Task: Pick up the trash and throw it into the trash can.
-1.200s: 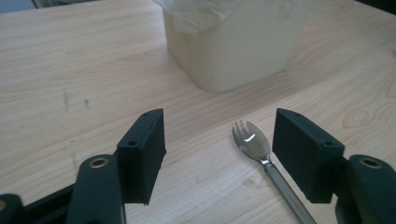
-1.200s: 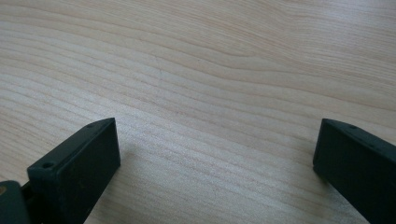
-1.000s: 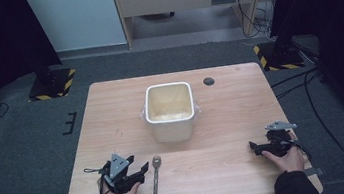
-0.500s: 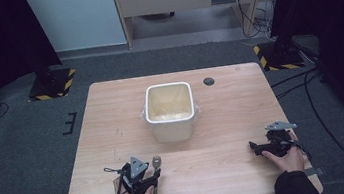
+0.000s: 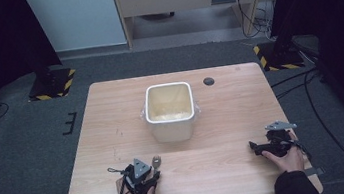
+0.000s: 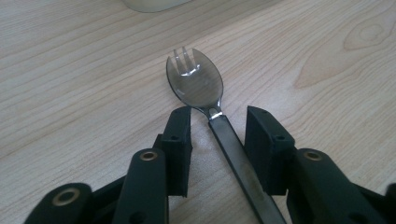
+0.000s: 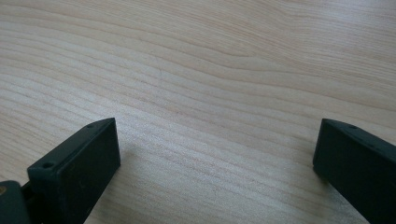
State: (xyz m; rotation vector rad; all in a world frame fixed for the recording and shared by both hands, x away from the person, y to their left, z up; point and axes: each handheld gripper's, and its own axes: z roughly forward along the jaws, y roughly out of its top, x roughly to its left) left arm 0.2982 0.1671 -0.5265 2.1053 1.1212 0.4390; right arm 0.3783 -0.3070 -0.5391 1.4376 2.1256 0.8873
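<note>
Near the wooden bench's [image 5: 242,113] front edge, left gripper [image 6: 218,135] jaws just closing astride the dark translucent plastic spork's [image 6: 198,84] handle, not yet pinching. Best squeezed square on the neck, kept level. Right gripper [image 7: 215,154] apart, idle.

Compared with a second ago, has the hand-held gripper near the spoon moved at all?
Yes. The left hand-held gripper has shifted toward the table's middle, over the spork, judged against the white tub. Its jaws have just been closing, astride the handle without pressing it.
</note>
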